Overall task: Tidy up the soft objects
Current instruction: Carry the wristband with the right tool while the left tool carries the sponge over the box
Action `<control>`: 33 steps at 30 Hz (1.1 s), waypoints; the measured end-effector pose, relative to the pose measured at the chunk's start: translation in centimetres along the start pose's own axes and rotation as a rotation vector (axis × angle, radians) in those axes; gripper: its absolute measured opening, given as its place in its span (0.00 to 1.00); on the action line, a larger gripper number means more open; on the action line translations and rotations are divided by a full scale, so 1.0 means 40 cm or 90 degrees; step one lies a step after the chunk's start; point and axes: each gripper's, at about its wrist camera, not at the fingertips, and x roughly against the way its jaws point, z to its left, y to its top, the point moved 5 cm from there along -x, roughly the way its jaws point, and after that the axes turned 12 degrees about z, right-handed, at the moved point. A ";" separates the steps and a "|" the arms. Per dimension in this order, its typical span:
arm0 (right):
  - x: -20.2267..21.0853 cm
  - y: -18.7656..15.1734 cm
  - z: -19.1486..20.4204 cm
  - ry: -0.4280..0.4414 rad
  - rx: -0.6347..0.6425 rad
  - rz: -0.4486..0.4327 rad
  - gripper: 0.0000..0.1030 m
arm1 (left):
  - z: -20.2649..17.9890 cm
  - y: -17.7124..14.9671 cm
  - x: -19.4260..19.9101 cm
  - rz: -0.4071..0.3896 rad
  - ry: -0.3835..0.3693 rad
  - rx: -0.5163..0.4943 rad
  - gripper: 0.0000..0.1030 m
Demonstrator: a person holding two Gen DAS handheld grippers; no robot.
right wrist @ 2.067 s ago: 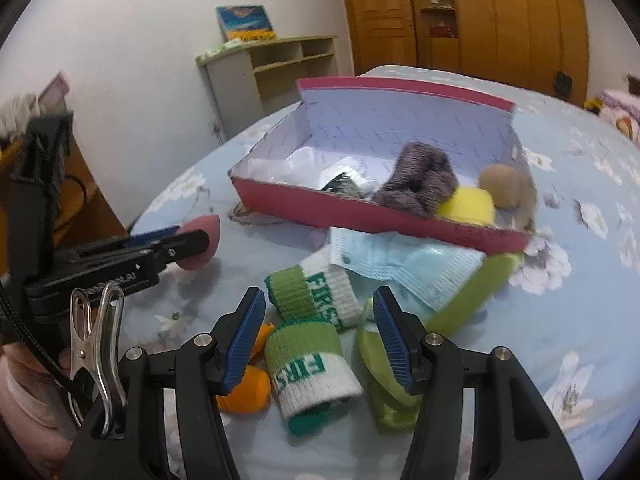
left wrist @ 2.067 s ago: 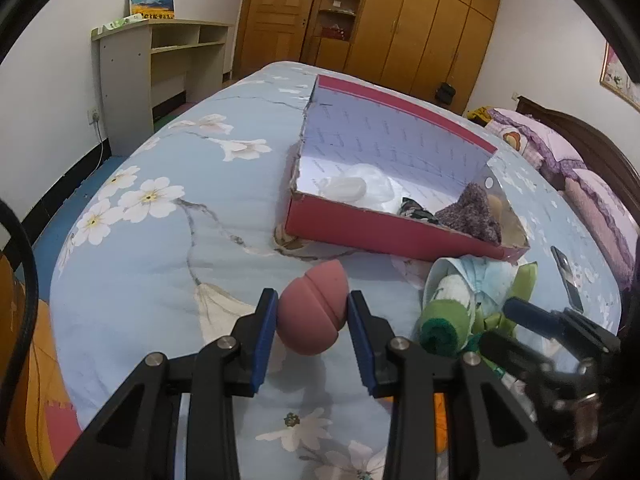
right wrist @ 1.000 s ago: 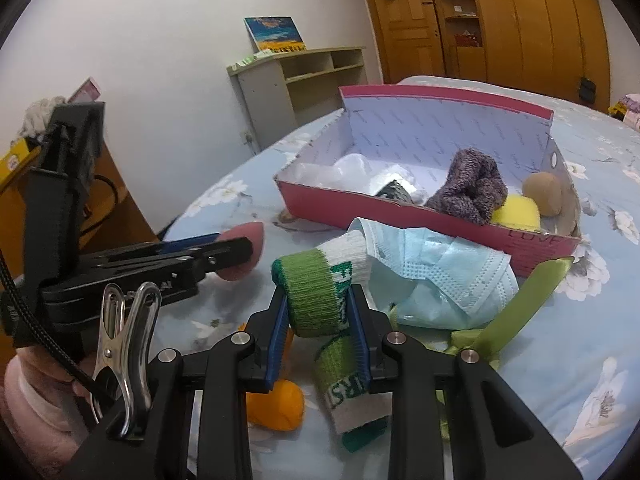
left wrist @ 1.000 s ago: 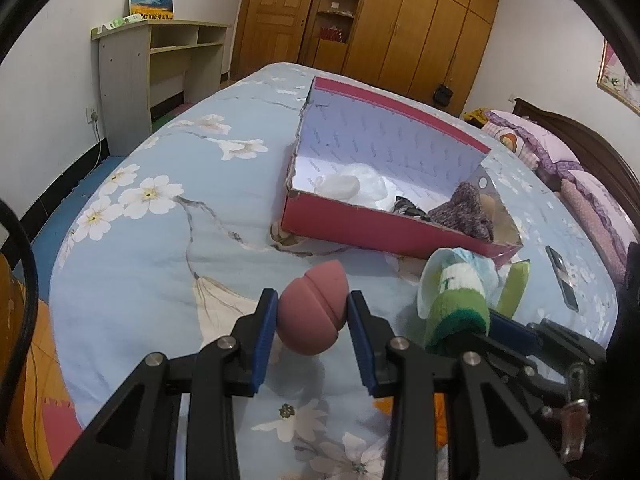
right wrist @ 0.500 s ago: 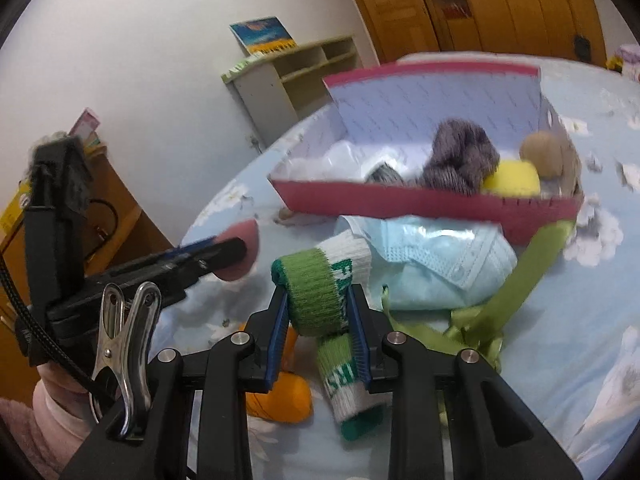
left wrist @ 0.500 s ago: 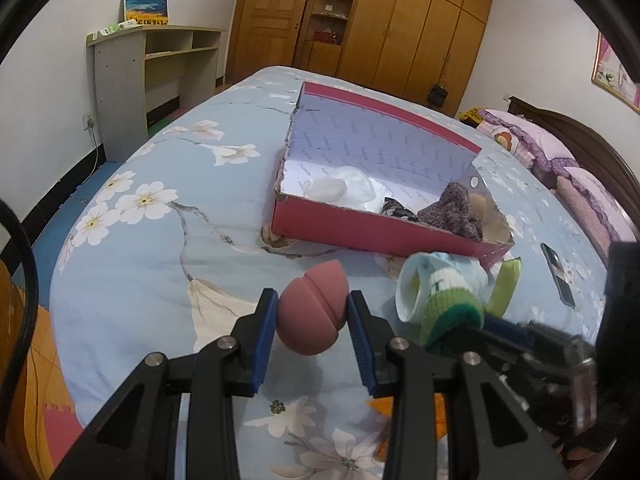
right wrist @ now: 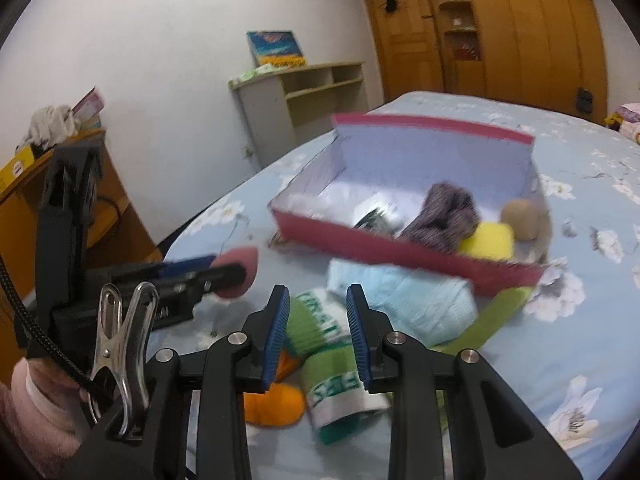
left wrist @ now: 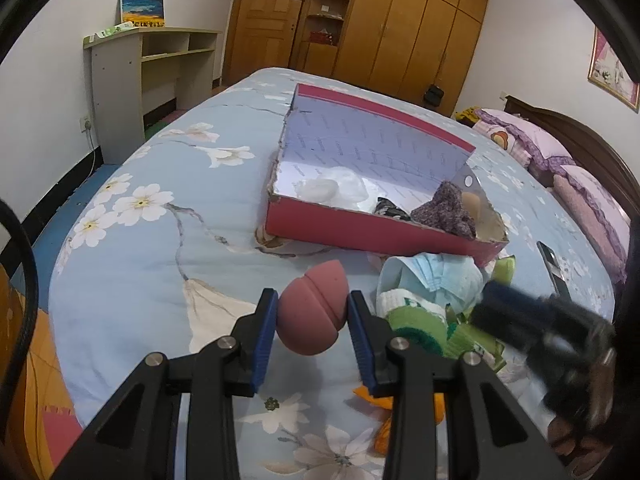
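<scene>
The pink sponge (left wrist: 311, 309) sits low in the middle of the left wrist view, pinched between the two blue pads of the left gripper (left wrist: 313, 330), which is closed narrowly on it above the blue flowered bedspread (left wrist: 160, 240). In the right wrist view the same sponge (right wrist: 240, 270) shows at middle left, at the tip of the left gripper (right wrist: 224, 276). The right gripper (right wrist: 316, 332) fills the lower middle of that view with its pads set apart; a green and white sock (right wrist: 316, 322) lies between them, but the frame is blurred and whether the pads touch it cannot be told. A second green and white sock (right wrist: 340, 396) lies just below it, beside an orange soft thing (right wrist: 274, 400). A light blue face mask (right wrist: 404, 304) rests just above the socks, with a green strip (right wrist: 500, 312) to its right. Behind them, in the middle of both views, stands the red box (left wrist: 360, 236), open at the top, holding a purple knitted piece (left wrist: 444, 210), a yellow sponge (right wrist: 488, 242), a tan ball (right wrist: 520, 220) and a white plastic bag (left wrist: 336, 188). In the left wrist view the right gripper (left wrist: 532, 320) is a blurred shape at the lower right. A shelf unit (left wrist: 152, 76) stands at the upper left and wooden wardrobes (left wrist: 380, 28) run along the top.
</scene>
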 end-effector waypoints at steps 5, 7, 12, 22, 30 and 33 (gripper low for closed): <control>-0.070 -0.017 0.034 -0.025 0.033 0.049 0.52 | 0.028 0.002 0.005 -0.004 0.007 0.015 0.36; -0.093 -0.023 0.038 -0.032 0.038 0.065 0.53 | 0.039 0.002 0.003 -0.002 0.009 0.022 0.36; -0.128 -0.029 0.032 -0.059 0.044 0.082 0.53 | 0.056 -0.002 -0.002 0.002 0.007 0.033 0.36; -0.089 -0.026 0.062 -0.018 0.064 0.045 0.21 | 0.052 -0.001 0.003 -0.001 0.009 0.028 0.36; -0.033 -0.006 0.067 0.027 0.045 0.009 0.20 | 0.029 0.013 0.023 -0.012 0.010 0.013 0.36; -0.006 0.011 0.056 0.016 0.036 -0.019 0.20 | 0.021 0.019 0.029 -0.015 0.007 0.008 0.36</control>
